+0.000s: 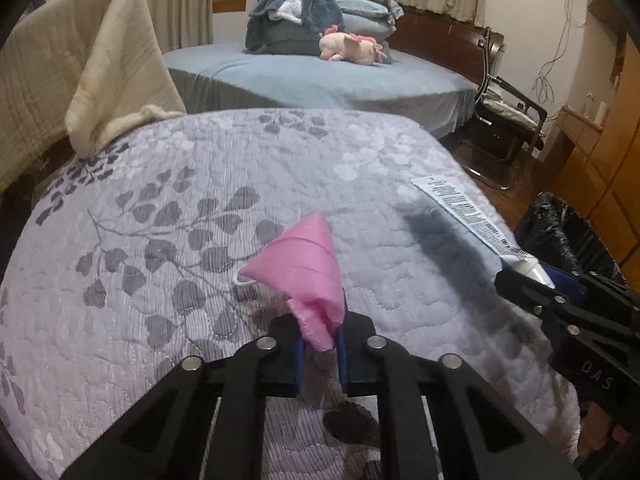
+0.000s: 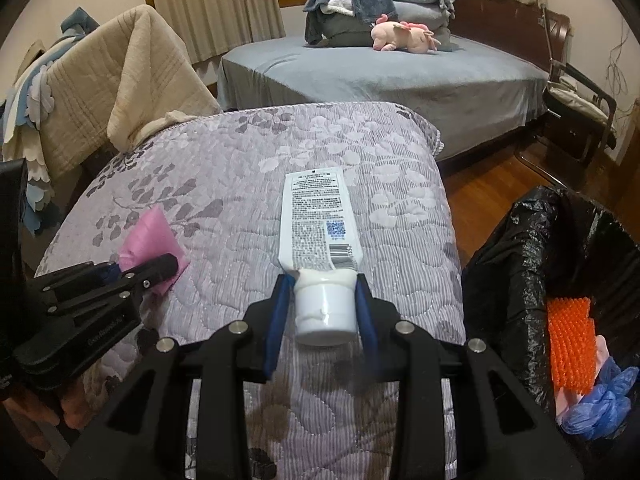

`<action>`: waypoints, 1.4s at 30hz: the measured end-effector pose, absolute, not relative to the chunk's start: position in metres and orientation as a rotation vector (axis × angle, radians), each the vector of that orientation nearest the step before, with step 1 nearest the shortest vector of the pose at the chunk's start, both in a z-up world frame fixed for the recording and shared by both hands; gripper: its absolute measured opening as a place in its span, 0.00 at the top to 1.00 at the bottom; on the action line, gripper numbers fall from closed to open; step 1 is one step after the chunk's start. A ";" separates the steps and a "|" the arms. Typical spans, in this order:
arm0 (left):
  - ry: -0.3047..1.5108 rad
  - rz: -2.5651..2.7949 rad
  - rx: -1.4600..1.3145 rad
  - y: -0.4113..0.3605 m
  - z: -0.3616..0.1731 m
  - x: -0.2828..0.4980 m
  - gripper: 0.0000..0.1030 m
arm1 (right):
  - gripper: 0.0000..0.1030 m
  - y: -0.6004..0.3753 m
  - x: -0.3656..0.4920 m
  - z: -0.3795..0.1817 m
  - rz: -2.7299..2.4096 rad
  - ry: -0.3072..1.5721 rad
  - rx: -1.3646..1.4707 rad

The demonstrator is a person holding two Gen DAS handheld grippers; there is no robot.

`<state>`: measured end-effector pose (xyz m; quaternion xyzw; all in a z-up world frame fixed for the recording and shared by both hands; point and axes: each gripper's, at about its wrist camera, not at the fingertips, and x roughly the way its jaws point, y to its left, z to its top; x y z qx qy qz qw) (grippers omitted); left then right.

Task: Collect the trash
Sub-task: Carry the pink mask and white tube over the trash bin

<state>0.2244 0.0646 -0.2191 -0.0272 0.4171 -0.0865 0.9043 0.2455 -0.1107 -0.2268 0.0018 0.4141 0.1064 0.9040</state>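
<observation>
A crumpled pink cloth (image 1: pixel 301 268) lies on the quilted grey-lilac bedspread (image 1: pixel 200 200), and my left gripper (image 1: pixel 319 340) is shut on its near corner. The same pink cloth (image 2: pixel 150 236) shows at the left of the right wrist view, pinched by the left gripper (image 2: pixel 160 270). My right gripper (image 2: pixel 325 304) is shut on the white cap of a flat white tube (image 2: pixel 316 220) with printed text, held just over the bedspread (image 2: pixel 240 184). That tube (image 1: pixel 468 216) and the right gripper (image 1: pixel 532 280) appear at the right of the left wrist view.
A bin lined with a black bag (image 2: pixel 532 264) stands right of the bed, holding an orange spiky item (image 2: pixel 570 344) and blue plastic (image 2: pixel 600 404). A beige blanket (image 1: pixel 80 68) drapes at the left. Behind are a blue bed (image 1: pixel 320 76) with a pink plush (image 1: pixel 354 48), and a chair (image 1: pixel 508 116).
</observation>
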 end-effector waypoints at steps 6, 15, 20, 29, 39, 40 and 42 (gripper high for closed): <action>0.819 -0.175 -0.041 0.065 -0.197 0.218 0.88 | 0.69 -0.114 0.239 -0.213 0.230 0.829 0.014; 0.758 -0.166 -0.032 0.056 -0.163 0.212 0.88 | 0.69 -0.122 0.229 -0.183 0.235 0.777 0.028; 0.728 -0.176 -0.032 0.048 -0.149 0.208 0.88 | 0.69 -0.130 0.224 -0.164 0.225 0.742 0.039; 0.695 -0.216 -0.026 0.023 -0.129 0.202 0.88 | 0.69 -0.154 0.211 -0.135 0.198 0.689 0.044; 0.678 -0.296 -0.010 -0.021 -0.118 0.199 0.88 | 0.69 -0.193 0.194 -0.122 0.132 0.673 0.059; 0.675 -0.308 -0.006 -0.027 -0.116 0.198 0.88 | 0.69 -0.198 0.193 -0.122 0.126 0.673 0.064; 0.672 -0.329 -0.002 -0.038 -0.115 0.197 0.88 | 0.69 -0.210 0.189 -0.121 0.103 0.671 0.072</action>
